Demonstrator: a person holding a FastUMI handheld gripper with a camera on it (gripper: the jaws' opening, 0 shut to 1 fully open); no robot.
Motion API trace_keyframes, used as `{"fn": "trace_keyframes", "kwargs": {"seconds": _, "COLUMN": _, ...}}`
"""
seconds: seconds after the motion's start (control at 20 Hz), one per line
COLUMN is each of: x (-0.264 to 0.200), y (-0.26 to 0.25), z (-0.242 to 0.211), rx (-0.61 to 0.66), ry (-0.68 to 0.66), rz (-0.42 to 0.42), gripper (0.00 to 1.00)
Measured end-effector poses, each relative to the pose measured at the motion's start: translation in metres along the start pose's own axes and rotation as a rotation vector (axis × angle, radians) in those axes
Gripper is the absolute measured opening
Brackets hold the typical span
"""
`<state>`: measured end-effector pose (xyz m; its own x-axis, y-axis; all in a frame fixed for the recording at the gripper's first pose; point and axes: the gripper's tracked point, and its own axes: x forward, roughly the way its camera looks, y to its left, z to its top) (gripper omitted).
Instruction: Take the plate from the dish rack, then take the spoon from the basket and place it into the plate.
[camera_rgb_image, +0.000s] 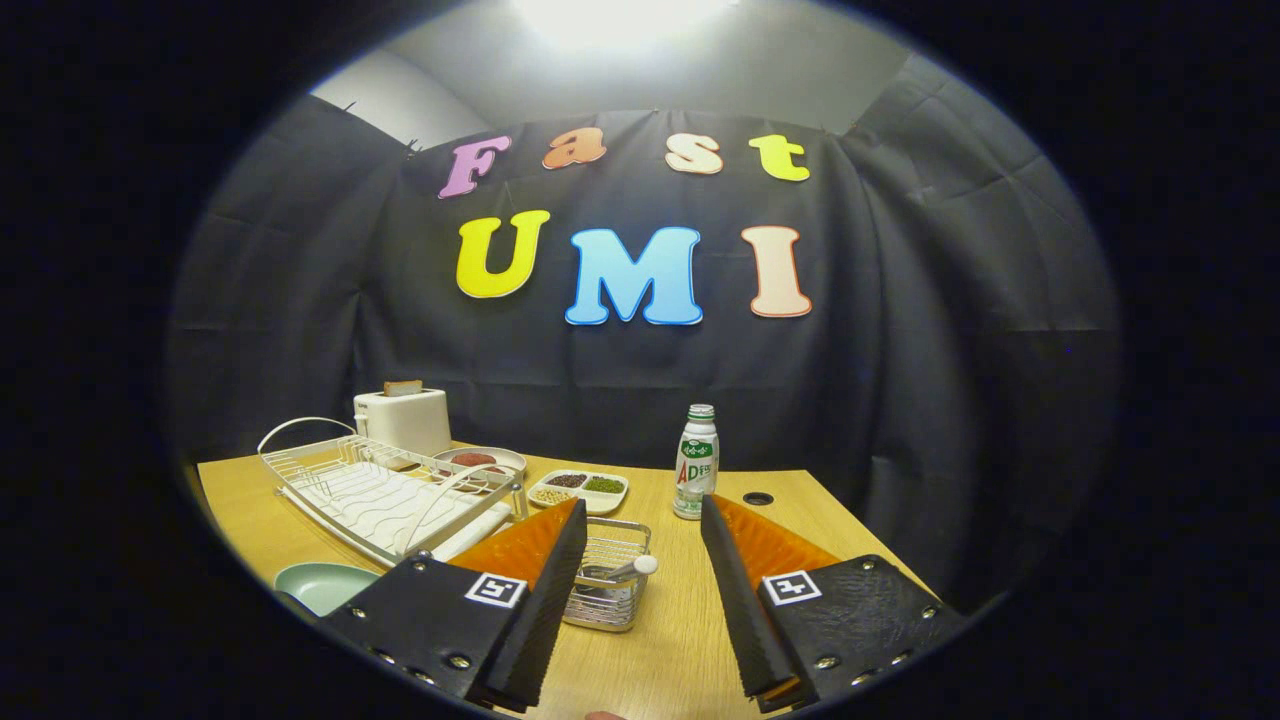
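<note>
My gripper (642, 512) is open, its two orange-and-black fingers spread wide above the wooden table. A small wire basket (608, 580) stands between the fingers, close to the left finger (530, 560). The spoon (632, 568) lies in the basket with its white handle end sticking out toward the right. A pale green plate (325, 585) lies flat on the table to the left of the left finger, partly hidden by it. The white dish rack (375, 490) stands beyond the plate, its slots bare.
A white toaster (403, 418) stands behind the rack. Beyond the basket sit a round dish with red food (480, 461) and a white divided tray of grains (578, 489). A green-and-white bottle (696, 463) stands ahead of the right finger, beside a cable hole (758, 498).
</note>
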<state>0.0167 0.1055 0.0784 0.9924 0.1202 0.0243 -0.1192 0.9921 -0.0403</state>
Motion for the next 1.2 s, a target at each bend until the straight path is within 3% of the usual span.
{"fn": "trace_keyframes", "kwargs": {"seconds": 0.35, "x": 0.035, "y": -0.002, "z": -0.018, "rx": 0.054, "ry": -0.035, "rz": 0.004, "gripper": 0.71}}
{"fn": "trace_keyframes", "kwargs": {"seconds": 0.6, "x": 0.050, "y": 0.008, "z": -0.043, "rx": 0.068, "ry": 0.013, "rz": 0.024, "gripper": 0.69}}
{"fn": "trace_keyframes", "kwargs": {"seconds": 0.65, "x": 0.047, "y": 0.004, "z": -0.044, "rx": 0.050, "ry": 0.007, "rz": 0.011, "gripper": 0.47}}
{"fn": "trace_keyframes", "kwargs": {"seconds": 0.75, "x": 0.044, "y": 0.014, "z": -0.044, "rx": 0.046, "ry": 0.007, "rz": 0.044, "gripper": 0.27}}
{"fn": "trace_keyframes", "kwargs": {"seconds": 0.8, "x": 0.045, "y": 0.015, "z": -0.040, "rx": 0.061, "ry": 0.000, "rz": 0.040, "gripper": 0.26}}
{"fn": "trace_keyframes", "kwargs": {"seconds": 0.85, "x": 0.044, "y": 0.020, "z": -0.041, "rx": 0.057, "ry": 0.009, "rz": 0.053, "gripper": 0.11}}
{"fn": "trace_keyframes", "kwargs": {"seconds": 0.9, "x": 0.044, "y": 0.018, "z": -0.039, "rx": 0.043, "ry": 0.008, "rz": 0.047, "gripper": 0.11}}
{"fn": "trace_keyframes", "kwargs": {"seconds": 0.95, "x": 0.044, "y": 0.021, "z": -0.037, "rx": 0.041, "ry": 0.016, "rz": 0.051, "gripper": 0.05}}
{"fn": "trace_keyframes", "kwargs": {"seconds": 1.2, "x": 0.038, "y": 0.021, "z": -0.022, "rx": 0.067, "ry": 0.052, "rz": 0.051, "gripper": 0.05}}
